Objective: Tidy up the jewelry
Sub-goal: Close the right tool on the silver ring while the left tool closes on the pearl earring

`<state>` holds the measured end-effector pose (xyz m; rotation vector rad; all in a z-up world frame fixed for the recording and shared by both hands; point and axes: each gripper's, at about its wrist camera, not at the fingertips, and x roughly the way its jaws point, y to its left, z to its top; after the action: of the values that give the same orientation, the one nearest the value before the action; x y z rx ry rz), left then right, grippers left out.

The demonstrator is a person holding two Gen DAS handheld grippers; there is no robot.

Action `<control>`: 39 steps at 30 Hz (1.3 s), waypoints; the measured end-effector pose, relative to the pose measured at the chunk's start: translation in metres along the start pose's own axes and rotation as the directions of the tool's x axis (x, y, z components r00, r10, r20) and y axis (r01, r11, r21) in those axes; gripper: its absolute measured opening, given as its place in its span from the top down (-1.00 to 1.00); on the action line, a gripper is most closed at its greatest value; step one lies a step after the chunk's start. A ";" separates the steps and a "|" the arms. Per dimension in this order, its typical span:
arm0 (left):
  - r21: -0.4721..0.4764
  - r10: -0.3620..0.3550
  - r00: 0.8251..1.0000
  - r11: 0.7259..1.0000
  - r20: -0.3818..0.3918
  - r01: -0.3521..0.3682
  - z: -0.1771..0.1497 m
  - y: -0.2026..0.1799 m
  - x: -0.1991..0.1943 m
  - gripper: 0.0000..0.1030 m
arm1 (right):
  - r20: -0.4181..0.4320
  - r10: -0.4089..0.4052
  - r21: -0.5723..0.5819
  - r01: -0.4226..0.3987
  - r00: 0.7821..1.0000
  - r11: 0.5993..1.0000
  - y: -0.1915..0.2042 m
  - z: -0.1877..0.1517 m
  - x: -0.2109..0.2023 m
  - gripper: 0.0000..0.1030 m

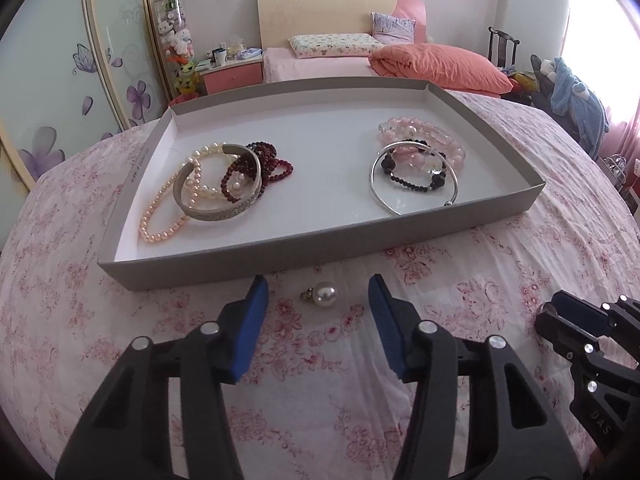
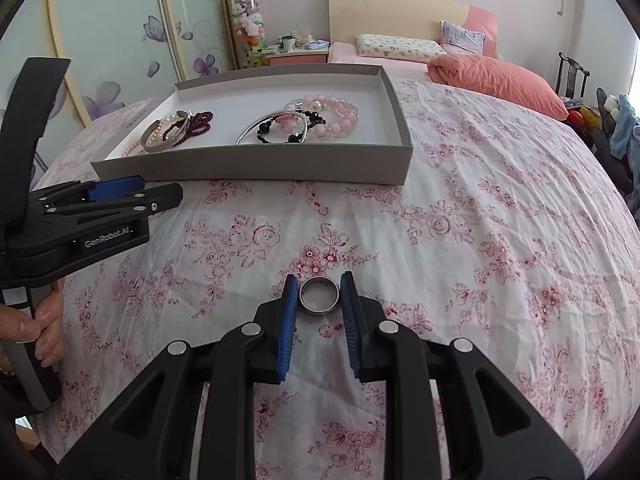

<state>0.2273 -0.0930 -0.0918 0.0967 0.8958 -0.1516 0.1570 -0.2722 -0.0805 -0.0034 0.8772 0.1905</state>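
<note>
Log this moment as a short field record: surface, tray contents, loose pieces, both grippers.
surface: pink floral bedsheet
container: shallow grey cardboard tray
tray left: pearl strand, wide silver cuff, dark red bead bracelet
tray right: pink bead bracelets, thin silver bangle, black bead bracelet
loose: pearl pendant; silver ring
left gripper: open, straddling the pendant
right gripper: fingers beside the ring, contact unclear
</note>
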 end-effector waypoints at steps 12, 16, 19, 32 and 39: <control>0.005 0.016 1.000 1.000 0.008 -0.016 -0.002 -0.005 -0.001 0.68 | 0.000 0.000 0.000 0.000 1.000 1.000 0.000 0.000 0.000 0.55; 0.000 0.019 1.000 1.000 0.008 -0.019 -0.003 0.001 -0.002 0.69 | 0.000 0.000 0.000 0.000 1.000 1.000 0.000 0.000 0.000 0.55; -0.003 0.030 1.000 1.000 0.006 -0.030 -0.006 0.008 -0.006 0.69 | 0.000 0.001 0.001 -0.001 1.000 1.000 0.000 0.000 0.000 0.55; -0.055 0.071 0.998 0.996 0.002 -0.070 -0.043 0.072 -0.036 0.68 | -0.002 -0.004 -0.013 0.003 1.000 1.000 0.004 -0.002 -0.001 0.46; -0.067 0.056 0.998 0.996 0.002 -0.055 -0.045 0.075 -0.039 0.68 | -0.001 -0.007 -0.017 0.007 1.000 1.000 0.004 -0.002 -0.001 0.55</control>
<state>0.1816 -0.0090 -0.0881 0.0585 0.8926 -0.0696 0.1544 -0.2681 -0.0807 -0.0228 0.8767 0.1916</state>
